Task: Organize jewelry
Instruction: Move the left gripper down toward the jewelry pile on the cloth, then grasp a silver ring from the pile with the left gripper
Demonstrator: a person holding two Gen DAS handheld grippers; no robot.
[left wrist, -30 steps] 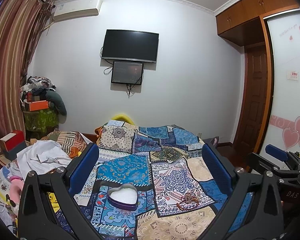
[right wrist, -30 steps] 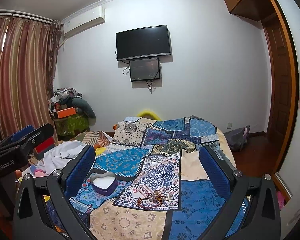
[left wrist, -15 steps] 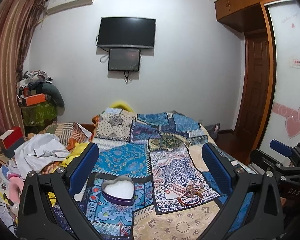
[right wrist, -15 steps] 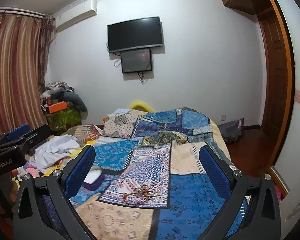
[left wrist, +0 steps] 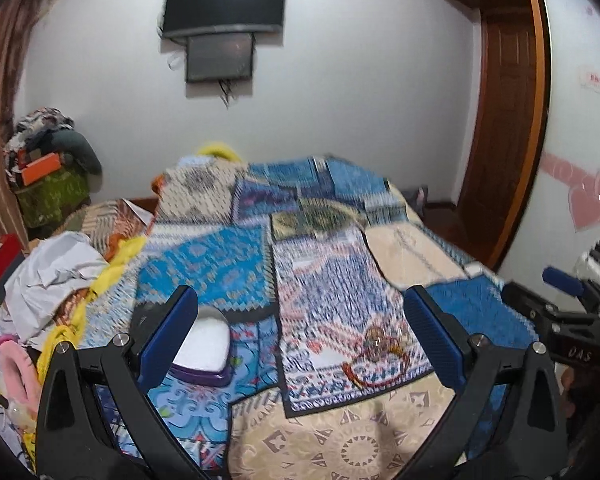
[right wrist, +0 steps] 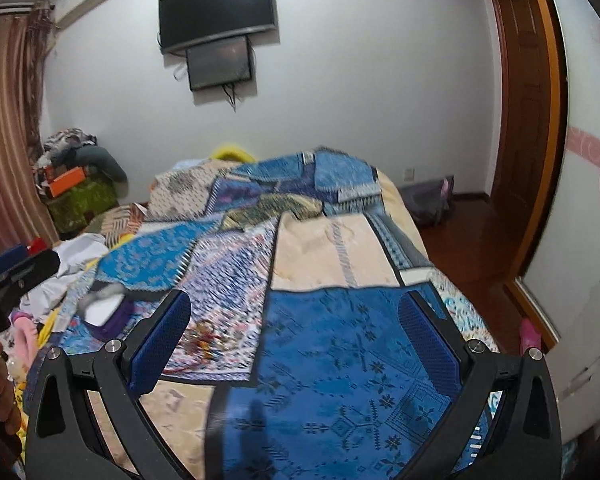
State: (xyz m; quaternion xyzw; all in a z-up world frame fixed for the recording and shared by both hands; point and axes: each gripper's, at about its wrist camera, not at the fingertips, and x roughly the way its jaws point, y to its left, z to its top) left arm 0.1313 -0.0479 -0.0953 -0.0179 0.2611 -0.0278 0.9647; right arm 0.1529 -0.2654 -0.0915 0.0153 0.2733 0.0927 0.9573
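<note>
A tangle of jewelry [left wrist: 374, 350] with a red cord lies on the patterned patchwork bedspread [left wrist: 316, 292]. It also shows in the right wrist view [right wrist: 200, 340], next to my right gripper's left finger. A purple heart-shaped box [left wrist: 204, 350] with a white lining sits open to the left of the jewelry, partly behind my left gripper's left finger; it also shows in the right wrist view [right wrist: 106, 312]. My left gripper [left wrist: 300, 336] is open and empty above the bed. My right gripper [right wrist: 294, 340] is open and empty, to the right of the jewelry.
Crumpled white cloth [left wrist: 52, 276] and pink items [left wrist: 16, 368] lie at the bed's left edge. A cluttered stand [left wrist: 48, 184] is by the curtain. A wooden door [right wrist: 528, 140] and floor are to the right. A TV [left wrist: 224, 0] hangs on the far wall.
Both grippers have moved forward and lower toward the bed. The box and jewelry look larger and nearer. The right view has swung rightward, so the jewelry sits by its left finger.
</note>
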